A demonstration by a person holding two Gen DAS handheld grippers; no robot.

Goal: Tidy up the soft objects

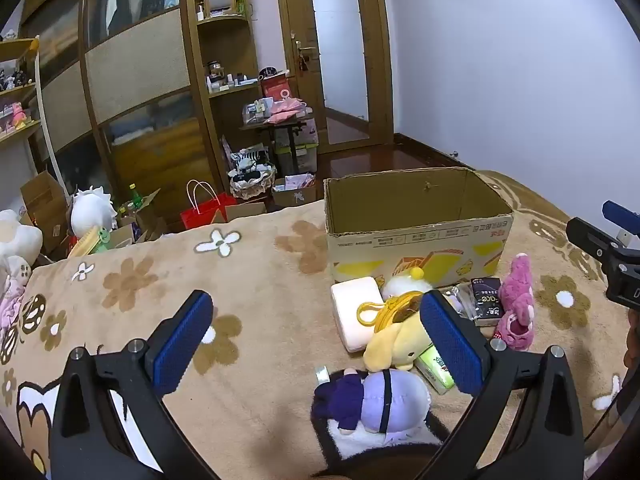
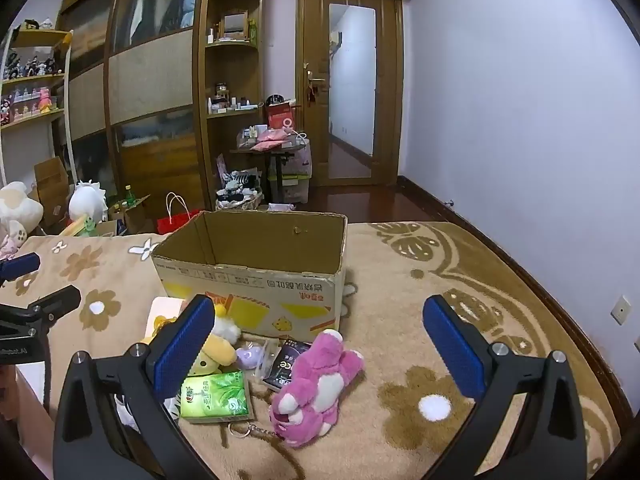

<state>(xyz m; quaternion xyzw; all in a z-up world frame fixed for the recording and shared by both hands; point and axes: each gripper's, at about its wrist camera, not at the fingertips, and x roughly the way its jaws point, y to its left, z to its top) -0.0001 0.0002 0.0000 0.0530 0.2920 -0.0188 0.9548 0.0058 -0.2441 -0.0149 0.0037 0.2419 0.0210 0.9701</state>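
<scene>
Both of your claws are spread wide with nothing between the pads: the left claw (image 1: 316, 344) hangs over the near end of the pile, and the right claw (image 2: 320, 350) looks down on the pink plush bear (image 2: 316, 384).

The soft things lie in a heap on the flowered blanket (image 2: 400, 384), just in front of the open cardboard box (image 2: 256, 276), which looks empty as far as its inside shows. In the left view the purple plush doll (image 1: 372, 400) lies nearest you, the yellow plush (image 1: 394, 346) is touching it just behind, and the pale pink cushion block (image 1: 354, 312) sits close to the box wall.

The risk, as I judge it, is in what is mixed into that heap. A green tissue pack (image 2: 216, 396), a dark packet (image 2: 286, 362) and a keyring (image 2: 240, 428) lie against the toys (the keyring's chain seems to run to the bear, though I cannot tell for sure). If you close on the bear low down, you may drag the chain or the packet along with it. The yellow cord loop (image 1: 370, 314) on the yellow plush could snag a pad in the same way.

The plush will also squash under the pads, so a shallow pinch on a limb may slip out on the way over the box wall. Take each toy by the body, one at a time.
</scene>
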